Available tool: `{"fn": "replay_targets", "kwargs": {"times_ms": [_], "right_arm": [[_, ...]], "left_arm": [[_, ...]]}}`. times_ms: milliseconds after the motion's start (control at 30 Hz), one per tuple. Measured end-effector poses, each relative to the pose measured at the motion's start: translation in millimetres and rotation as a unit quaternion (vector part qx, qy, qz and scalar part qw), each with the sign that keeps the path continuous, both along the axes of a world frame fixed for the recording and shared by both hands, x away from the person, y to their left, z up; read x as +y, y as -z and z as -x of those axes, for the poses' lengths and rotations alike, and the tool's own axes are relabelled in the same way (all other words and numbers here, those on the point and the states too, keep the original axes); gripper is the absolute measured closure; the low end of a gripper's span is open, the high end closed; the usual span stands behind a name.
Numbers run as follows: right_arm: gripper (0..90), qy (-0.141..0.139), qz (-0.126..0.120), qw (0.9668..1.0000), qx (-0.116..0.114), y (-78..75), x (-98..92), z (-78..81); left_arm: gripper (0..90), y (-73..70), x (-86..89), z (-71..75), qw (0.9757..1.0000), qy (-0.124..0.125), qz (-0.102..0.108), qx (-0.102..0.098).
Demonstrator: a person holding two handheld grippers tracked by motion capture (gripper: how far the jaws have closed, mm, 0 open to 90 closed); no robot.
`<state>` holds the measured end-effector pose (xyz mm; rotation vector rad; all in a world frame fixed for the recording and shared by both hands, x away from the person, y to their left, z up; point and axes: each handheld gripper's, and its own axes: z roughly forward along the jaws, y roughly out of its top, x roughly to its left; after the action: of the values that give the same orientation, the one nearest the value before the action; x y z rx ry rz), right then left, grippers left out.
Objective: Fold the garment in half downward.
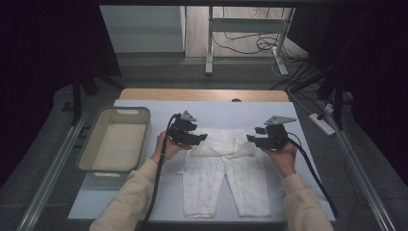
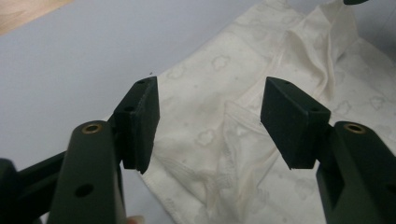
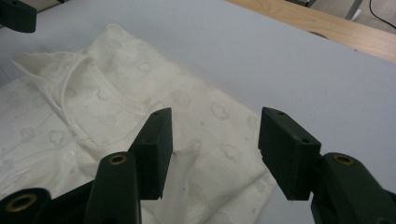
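Note:
A pair of small white trousers point(image 1: 226, 178) with a faint cloud print lies flat on the pale mat point(image 1: 139, 197), legs toward me and the waist part folded over. My left gripper point(image 1: 202, 138) hovers at the left end of the waist, jaws open over the cloth point(image 2: 243, 70) with nothing gripped point(image 2: 210, 121). At the right end of the waist my right gripper point(image 1: 250, 138) is open too, its jaws point(image 3: 212, 149) standing apart above the hem corner of the trousers point(image 3: 116, 102).
A beige plastic basket point(image 1: 115, 111) stands empty on the mat's left side. The wooden table edge point(image 1: 202, 94) runs along the back. Beyond it are floor, table legs and cables point(image 1: 240, 45).

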<state>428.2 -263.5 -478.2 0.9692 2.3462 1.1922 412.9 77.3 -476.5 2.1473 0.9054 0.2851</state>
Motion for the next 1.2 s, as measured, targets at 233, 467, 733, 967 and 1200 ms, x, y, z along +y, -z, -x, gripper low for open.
{"fn": "replay_targets", "kwargs": {"times_ms": [233, 467, 733, 967, 1200], "right_arm": [[44.6, -0.010, 0.000, 1.0000, 0.000, 0.7, 2.2, 2.6], [44.6, -0.016, 0.000, 0.9999, 0.001, 2.2, 4.5, 4.1], [44.1, -0.022, -0.004, 0.9997, 0.006, -0.3, 6.6, 12.2], [43.9, -0.033, -0.004, 0.9994, 0.012, 0.3, 11.9, 21.9], [43.9, -0.037, 0.003, 0.9992, 0.017, 3.4, 14.2, 22.3]], "left_arm": [[37.5, -0.9, -1.5, 2.9, 1.0000, 0.004, -0.003, -0.004], [37.2, -0.4, -2.4, 4.1, 0.9999, 0.008, -0.010, -0.003], [36.4, -2.0, -2.4, 12.8, 0.9998, 0.014, -0.012, -0.003], [34.9, -0.1, -0.2, 23.1, 0.9992, 0.030, -0.027, 0.006], [34.8, 8.3, 2.0, 24.2, 0.9985, 0.032, -0.040, 0.020]]}}
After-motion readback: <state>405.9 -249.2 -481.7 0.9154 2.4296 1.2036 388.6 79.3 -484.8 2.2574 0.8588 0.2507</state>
